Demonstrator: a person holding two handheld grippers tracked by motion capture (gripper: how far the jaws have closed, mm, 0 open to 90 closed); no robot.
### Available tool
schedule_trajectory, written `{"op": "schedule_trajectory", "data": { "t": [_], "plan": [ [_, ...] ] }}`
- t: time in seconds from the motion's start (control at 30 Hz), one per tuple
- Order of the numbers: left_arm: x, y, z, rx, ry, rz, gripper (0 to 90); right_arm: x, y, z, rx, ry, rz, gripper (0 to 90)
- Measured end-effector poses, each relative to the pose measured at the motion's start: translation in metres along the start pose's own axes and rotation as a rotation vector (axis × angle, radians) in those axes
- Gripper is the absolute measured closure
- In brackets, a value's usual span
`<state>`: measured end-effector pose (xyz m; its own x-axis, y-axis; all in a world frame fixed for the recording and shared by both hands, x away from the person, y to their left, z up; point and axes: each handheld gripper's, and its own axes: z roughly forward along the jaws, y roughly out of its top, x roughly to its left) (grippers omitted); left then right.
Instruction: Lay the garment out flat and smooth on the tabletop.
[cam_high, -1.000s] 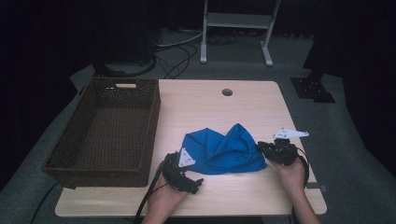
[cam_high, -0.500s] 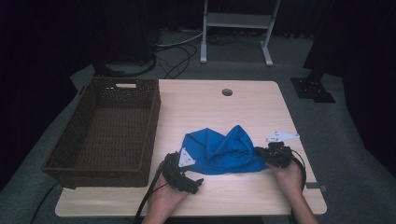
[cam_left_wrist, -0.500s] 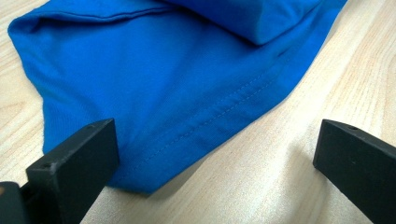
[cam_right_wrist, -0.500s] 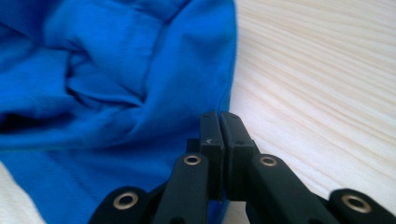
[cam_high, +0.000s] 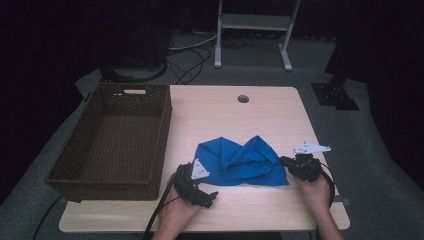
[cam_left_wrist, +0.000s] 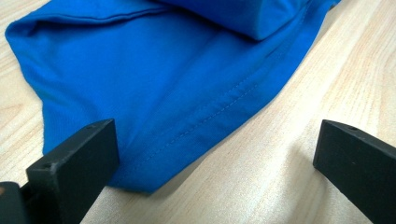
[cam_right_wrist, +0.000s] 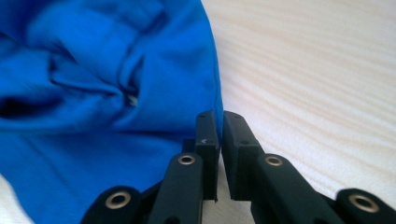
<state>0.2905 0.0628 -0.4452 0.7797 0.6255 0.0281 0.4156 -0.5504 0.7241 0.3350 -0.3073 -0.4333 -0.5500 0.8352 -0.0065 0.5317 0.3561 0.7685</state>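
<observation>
Two grippers flank the blue cloth (cam_high: 242, 161), which lies crumpled on the table (cam_high: 235, 115) just right of the wicker basket (cam_high: 112, 140). Up close, the left gripper (cam_left_wrist: 215, 158) has its jaws wide apart, one over the cloth's hemmed corner and one over bare wood, a detail the high view is too far off to give. The right gripper (cam_right_wrist: 219, 126) has just been closing; its jaws pinch the cloth's edge. Beyond the table stand a metal frame (cam_high: 255, 30) and floor cables (cam_high: 185, 60).
</observation>
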Motion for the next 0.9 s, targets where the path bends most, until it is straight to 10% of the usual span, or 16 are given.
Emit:
{"op": "schedule_trajectory", "data": {
  "t": [0.47,0.9],
  "plan": [
    [0.021,0.031,-0.004,-0.090,-0.015,-0.027,0.0,0.007,-0.006,-0.013,-0.049,0.058,0.009,64.1],
    [0.039,0.033,0.032,0.017,0.005,-0.028,0.0,0.020,-0.009,-0.008,-0.019,0.127,-0.070,58.4]
  ]
}}
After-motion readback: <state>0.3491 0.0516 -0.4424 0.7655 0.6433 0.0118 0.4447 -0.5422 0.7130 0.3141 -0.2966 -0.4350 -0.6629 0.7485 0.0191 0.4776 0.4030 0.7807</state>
